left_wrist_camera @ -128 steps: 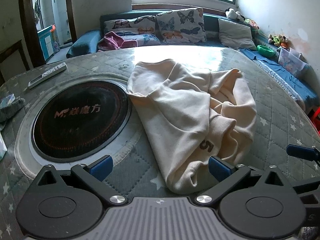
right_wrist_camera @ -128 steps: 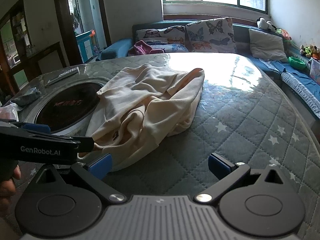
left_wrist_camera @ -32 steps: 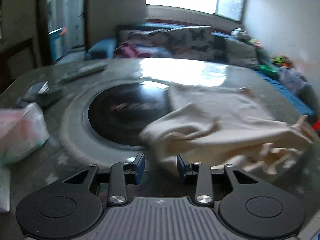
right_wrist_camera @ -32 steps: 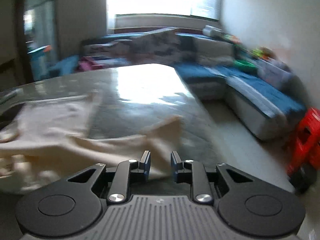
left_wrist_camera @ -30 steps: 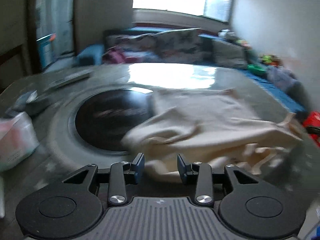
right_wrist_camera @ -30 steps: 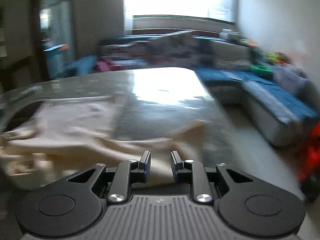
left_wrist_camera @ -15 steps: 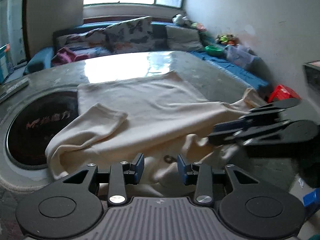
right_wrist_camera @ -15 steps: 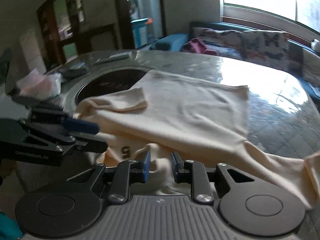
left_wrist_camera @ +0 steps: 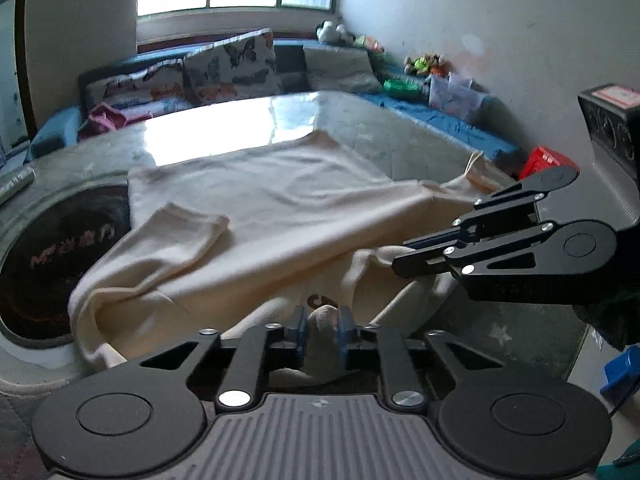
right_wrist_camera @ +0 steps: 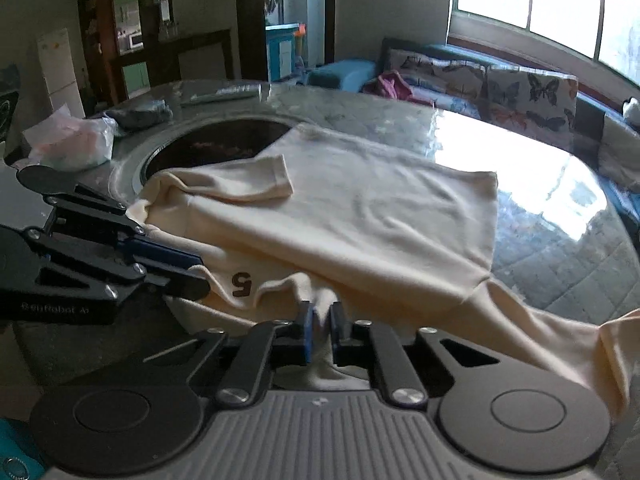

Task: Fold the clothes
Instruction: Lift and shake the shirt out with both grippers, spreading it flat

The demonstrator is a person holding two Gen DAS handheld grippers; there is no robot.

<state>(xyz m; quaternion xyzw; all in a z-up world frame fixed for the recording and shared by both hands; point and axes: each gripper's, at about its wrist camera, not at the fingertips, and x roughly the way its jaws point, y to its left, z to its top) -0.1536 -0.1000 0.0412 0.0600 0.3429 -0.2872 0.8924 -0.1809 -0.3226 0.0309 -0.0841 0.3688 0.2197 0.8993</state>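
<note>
A cream T-shirt with a dark "5" print lies spread over the quilted round table; it also shows in the right wrist view. My left gripper is shut on a bunch of the shirt's near edge. My right gripper is shut on the near edge too, just right of the "5". Each gripper shows in the other's view: the right one at the right, the left one at the left. One sleeve lies folded on top; the other hangs at the right.
A black round hotplate is set in the table's middle, partly under the shirt. A plastic bag, a dark cloth and a remote lie at the table's far left. A sofa with butterfly cushions stands behind.
Both grippers went from open to shut on the shirt's edge. The crumpled shirt has been pulled out flat across the table, and the two grippers have come close together at its near edge.
</note>
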